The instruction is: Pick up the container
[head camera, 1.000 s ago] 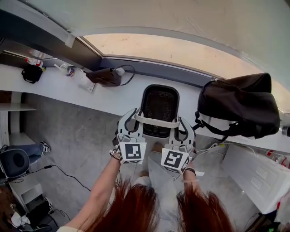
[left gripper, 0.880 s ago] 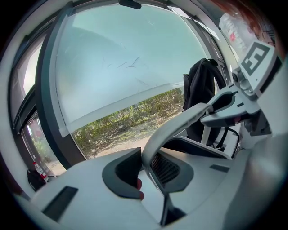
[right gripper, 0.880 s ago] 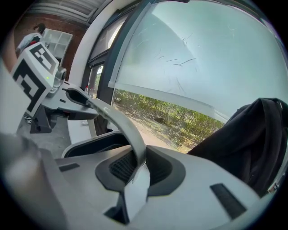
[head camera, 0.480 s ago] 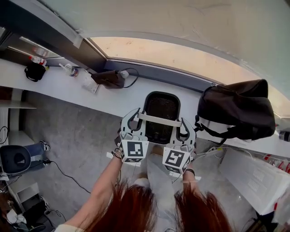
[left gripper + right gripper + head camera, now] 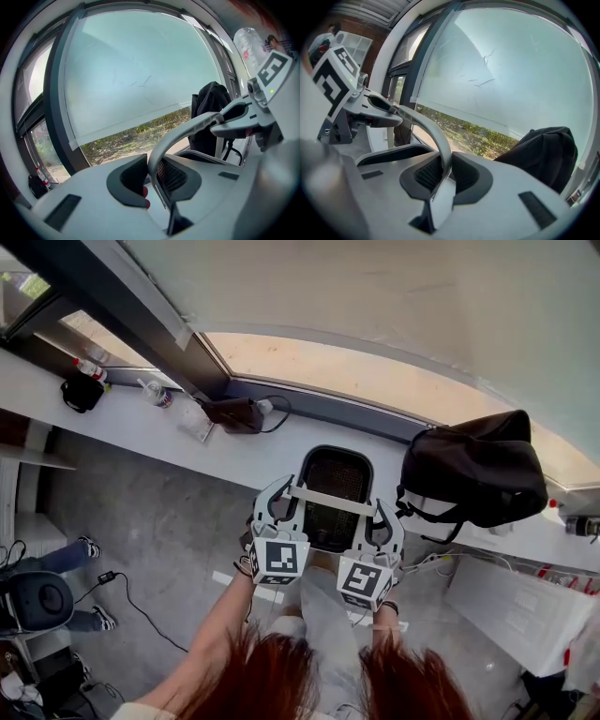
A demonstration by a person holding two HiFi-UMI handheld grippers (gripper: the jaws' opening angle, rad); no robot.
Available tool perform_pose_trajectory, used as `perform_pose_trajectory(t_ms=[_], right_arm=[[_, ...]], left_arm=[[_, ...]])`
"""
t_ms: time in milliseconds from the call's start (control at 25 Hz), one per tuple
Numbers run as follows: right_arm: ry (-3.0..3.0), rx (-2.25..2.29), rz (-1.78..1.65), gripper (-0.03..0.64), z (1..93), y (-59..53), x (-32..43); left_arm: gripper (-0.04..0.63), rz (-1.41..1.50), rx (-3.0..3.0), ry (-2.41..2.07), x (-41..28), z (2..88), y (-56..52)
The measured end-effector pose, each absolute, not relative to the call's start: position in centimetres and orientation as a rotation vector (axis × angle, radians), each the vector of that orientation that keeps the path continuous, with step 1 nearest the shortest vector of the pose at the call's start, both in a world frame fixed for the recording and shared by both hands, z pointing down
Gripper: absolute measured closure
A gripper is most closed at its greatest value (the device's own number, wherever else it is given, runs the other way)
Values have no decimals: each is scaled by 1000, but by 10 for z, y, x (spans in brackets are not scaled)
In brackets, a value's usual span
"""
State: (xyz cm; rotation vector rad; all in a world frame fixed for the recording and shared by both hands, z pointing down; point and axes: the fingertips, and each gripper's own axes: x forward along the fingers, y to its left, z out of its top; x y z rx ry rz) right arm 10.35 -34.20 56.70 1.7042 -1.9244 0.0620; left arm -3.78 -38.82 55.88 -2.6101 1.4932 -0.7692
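Head view: the black mesh container [image 5: 334,476] hangs just ahead of both tools, over the edge of the white table [image 5: 234,454]. Its pale handle [image 5: 330,502] spans from the left hand-held gripper [image 5: 279,502] to the right hand-held gripper [image 5: 381,521]. A black bag [image 5: 473,474] sits on the table right of the right hand-held gripper, near the container. A dark pouch [image 5: 234,413] lies well beyond the left one.

Left gripper view: the jaws are clenched on the handle [image 5: 187,129], with the container's mesh [image 5: 172,174] just below them. The right hand-held gripper [image 5: 243,117] holds the far end, and the bag [image 5: 211,110] stands behind.

Right gripper view: the jaws, which have just been closing, clamp the handle [image 5: 438,136]. The container's rim [image 5: 391,154] lies left of them, the left hand-held gripper [image 5: 375,110] at the far end, and the bag [image 5: 543,154] to the right.
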Motion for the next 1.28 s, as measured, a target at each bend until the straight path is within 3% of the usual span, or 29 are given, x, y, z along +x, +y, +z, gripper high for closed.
perform_pose_trajectory(t_ms=[1280], right_arm=[[-1947,1809,-34,549,436,-258,79]], left_arm=[[520,-627,-2621,1541,-61,433,-307]])
